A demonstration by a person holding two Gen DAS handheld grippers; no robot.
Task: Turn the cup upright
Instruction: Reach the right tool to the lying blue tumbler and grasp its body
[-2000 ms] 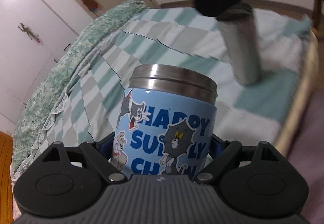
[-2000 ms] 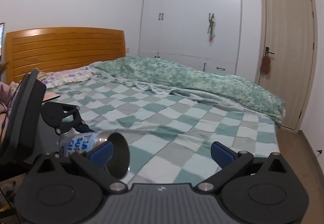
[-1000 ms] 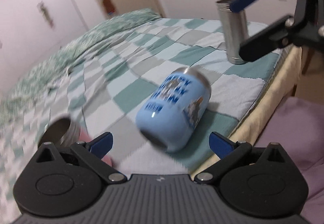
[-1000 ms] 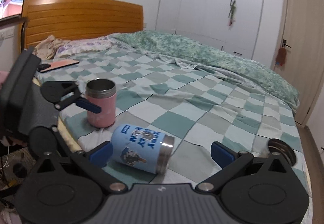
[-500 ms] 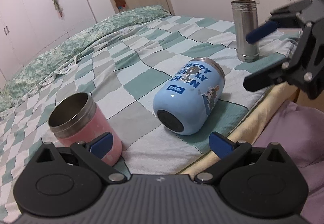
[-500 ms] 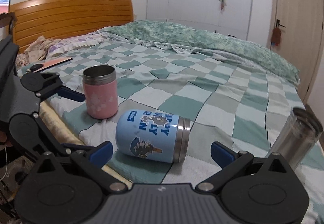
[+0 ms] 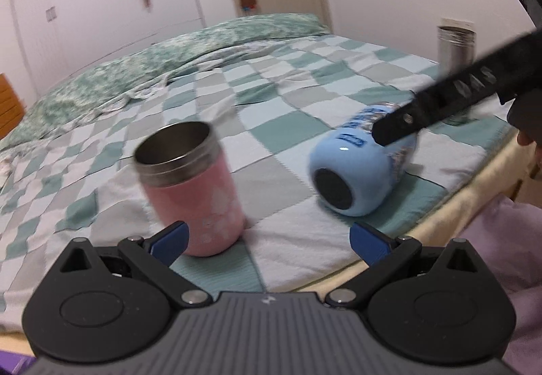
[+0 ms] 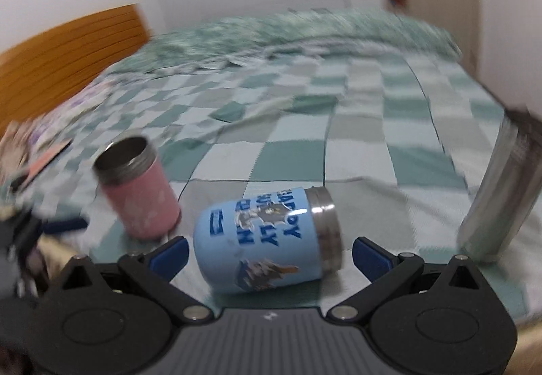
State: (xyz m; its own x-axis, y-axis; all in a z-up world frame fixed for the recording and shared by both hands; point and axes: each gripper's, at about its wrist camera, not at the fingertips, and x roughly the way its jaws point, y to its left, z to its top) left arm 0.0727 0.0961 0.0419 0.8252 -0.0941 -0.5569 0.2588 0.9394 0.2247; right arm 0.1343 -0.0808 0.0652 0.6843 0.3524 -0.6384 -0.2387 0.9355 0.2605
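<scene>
Closing in with the right gripper — jaws wide apart, straddling the blue cup lying sideways near the bed edge; clamp mid-body, then rotate rim-up — left gripper open, idle.

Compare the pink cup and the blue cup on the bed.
The pink cup stands upright with its mouth up; the blue cup lies on its side. The pink cup looks almost plain; the blue cup carries cartoon figures and blue lettering. Both have steel rims and rest on the checked blanket.
</scene>
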